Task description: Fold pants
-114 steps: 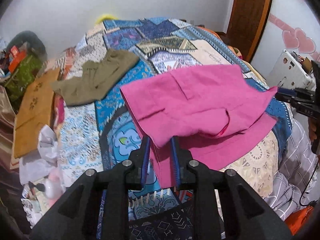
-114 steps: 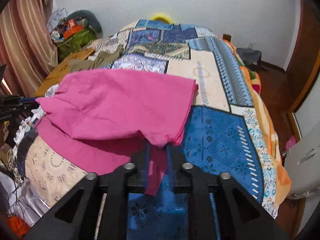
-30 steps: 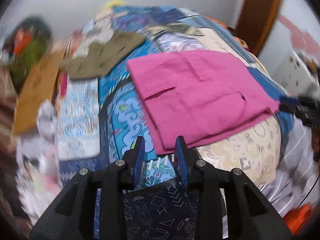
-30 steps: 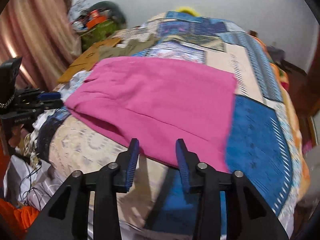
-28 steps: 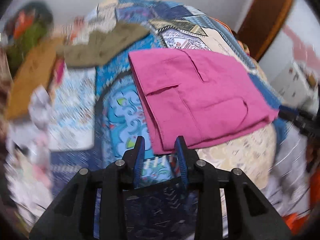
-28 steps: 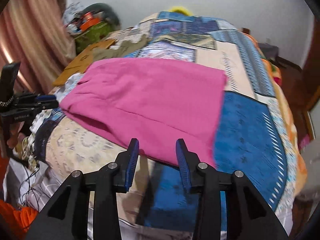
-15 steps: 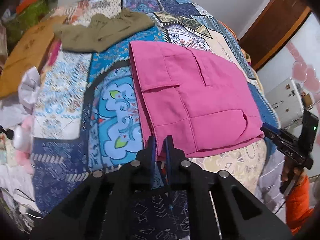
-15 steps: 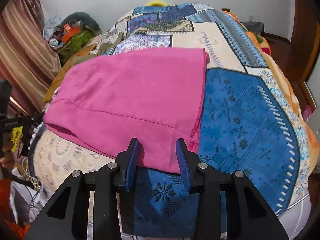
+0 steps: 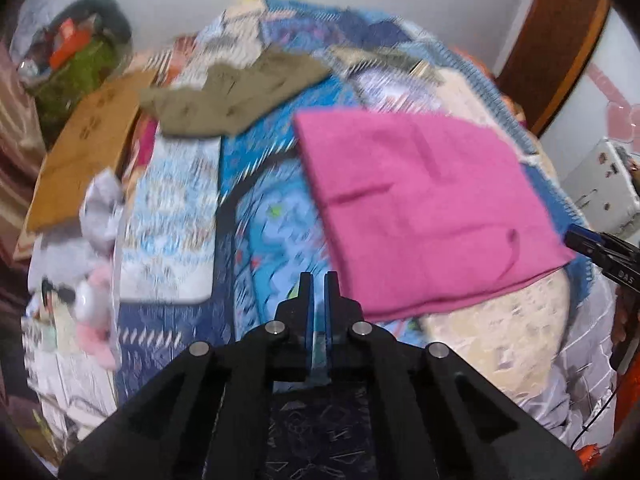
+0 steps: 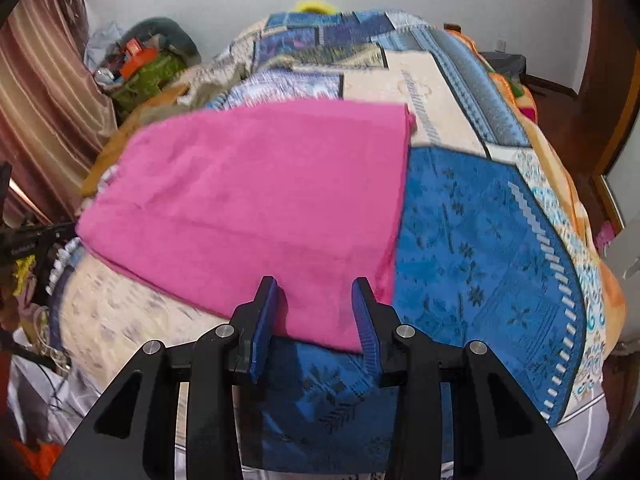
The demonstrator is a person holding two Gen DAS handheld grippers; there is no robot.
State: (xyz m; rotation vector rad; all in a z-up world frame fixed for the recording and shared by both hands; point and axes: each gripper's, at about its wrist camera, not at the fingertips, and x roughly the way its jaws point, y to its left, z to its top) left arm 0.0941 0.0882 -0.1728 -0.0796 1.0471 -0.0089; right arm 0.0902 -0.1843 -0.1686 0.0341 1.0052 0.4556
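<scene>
The pink pants (image 9: 424, 208) lie folded into a flat rectangle on the patterned bedspread (image 9: 264, 240); they also show in the right wrist view (image 10: 256, 200). My left gripper (image 9: 318, 280) is shut and empty, just left of the pants' near corner. My right gripper (image 10: 316, 292) is open and empty, its fingers straddling the near edge of the pants without closing on them. The right gripper's tip shows at the right edge of the left wrist view (image 9: 600, 244).
An olive garment (image 9: 232, 100) lies further back on the bed. A brown cardboard sheet (image 9: 84, 148), crumpled white paper (image 9: 104, 208) and clutter sit to the left. A white appliance (image 9: 600, 188) and a wooden door (image 9: 560, 40) are to the right.
Both grippers let go of the pants, which now lie flat. The left gripper has shut and swung left of the pants' corner. The right gripper stays open at the near edge.
</scene>
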